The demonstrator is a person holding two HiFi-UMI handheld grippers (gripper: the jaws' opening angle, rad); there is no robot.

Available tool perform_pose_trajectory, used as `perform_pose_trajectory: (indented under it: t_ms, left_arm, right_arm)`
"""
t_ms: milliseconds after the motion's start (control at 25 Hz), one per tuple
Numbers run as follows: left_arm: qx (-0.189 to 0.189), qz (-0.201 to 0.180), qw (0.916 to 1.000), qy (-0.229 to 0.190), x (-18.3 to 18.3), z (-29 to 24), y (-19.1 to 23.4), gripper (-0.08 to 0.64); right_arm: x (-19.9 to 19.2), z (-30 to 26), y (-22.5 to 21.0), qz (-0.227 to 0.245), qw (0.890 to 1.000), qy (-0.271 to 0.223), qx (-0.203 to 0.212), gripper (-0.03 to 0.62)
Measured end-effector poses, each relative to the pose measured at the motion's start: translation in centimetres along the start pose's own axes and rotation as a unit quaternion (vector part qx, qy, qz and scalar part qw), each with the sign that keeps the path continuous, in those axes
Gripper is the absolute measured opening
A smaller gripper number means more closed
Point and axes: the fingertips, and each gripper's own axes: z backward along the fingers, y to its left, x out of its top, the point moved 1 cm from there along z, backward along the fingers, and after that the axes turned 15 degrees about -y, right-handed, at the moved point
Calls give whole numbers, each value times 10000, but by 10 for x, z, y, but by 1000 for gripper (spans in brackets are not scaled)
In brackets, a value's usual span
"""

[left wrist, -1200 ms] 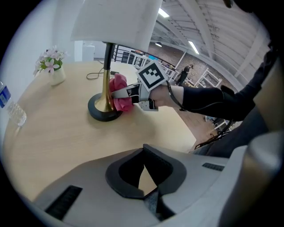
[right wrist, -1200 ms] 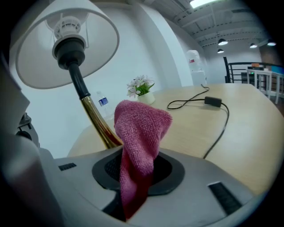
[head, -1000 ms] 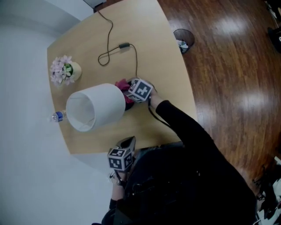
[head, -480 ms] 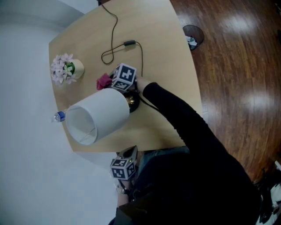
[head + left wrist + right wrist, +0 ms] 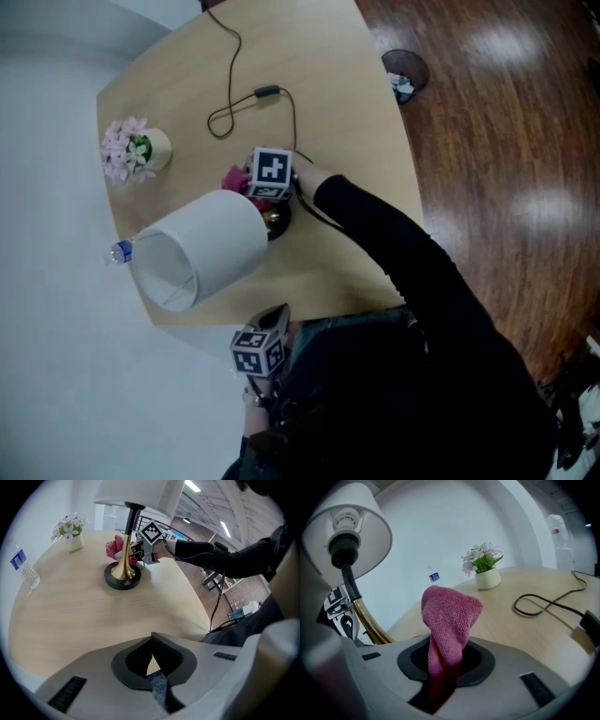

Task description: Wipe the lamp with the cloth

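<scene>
The right gripper [image 5: 255, 181] has swung round the foot of the lamp [image 5: 206, 244]. A second ago it was at the near right of the black base [image 5: 123, 579]. It then went out past the far side, and now it sits close in again behind the brass stem [image 5: 125, 550], with its marker cube rolled over. Its fingers are clamped on the pink cloth [image 5: 450, 616], which stands up in a loose fold beyond the fingertips. The stem rises just to the left of those fingers, near the fold. No view settles whether cloth and brass touch. That sweep reads as wiping under way around the lower lamp, with the white shade probably not yet done.

The left gripper [image 5: 152, 644] has its fingers closed on nothing. It hangs at the near table edge, well back from the lamp.

Far ahead of the right fingertips stands a cream flower pot [image 5: 155, 148] holding pink and white flowers [image 5: 120, 150]. Beyond it lies a small water bottle [image 5: 120, 250], its contents too small to judge. To the right of the fingers the black cable [image 5: 543, 604] loops across the table. On the floor, well away from both grippers, a round bin [image 5: 401, 75] holds some pale litter.
</scene>
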Motion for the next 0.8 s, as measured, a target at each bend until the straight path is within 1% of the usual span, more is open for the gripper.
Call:
perform_pose_trajectory:
  t_ms: [200,360,440,520,680,800]
  left_arm:
    - [-180,-254,9995,-14,12,-7,-9,12]
    - [-296,-380,9988,-88,18,-10,-14,12]
    - [-359,-426,9984,-132,19,-10,-14,12]
    - [-419,-467,9979,-175,20,-9,-13,12]
    - [-516,-578,9968,-208,22,-9,-12,12]
    - [-631,-685,9954,-227,22,-6,-14,12]
  right_arm:
    - [-15,30,4,-65,9994,70,-346,93]
    - [-9,42,25,231,9980,-25,-581,92]
    - [-15,46,33,266,9964,49,-802,92]
    - [-24,49,40,160,9940,93,-1083,92]
    - [-37,60,52,-124,9858,5,-1675,92]
    - [-45,64,68,-286,9793,27,-2005,92]
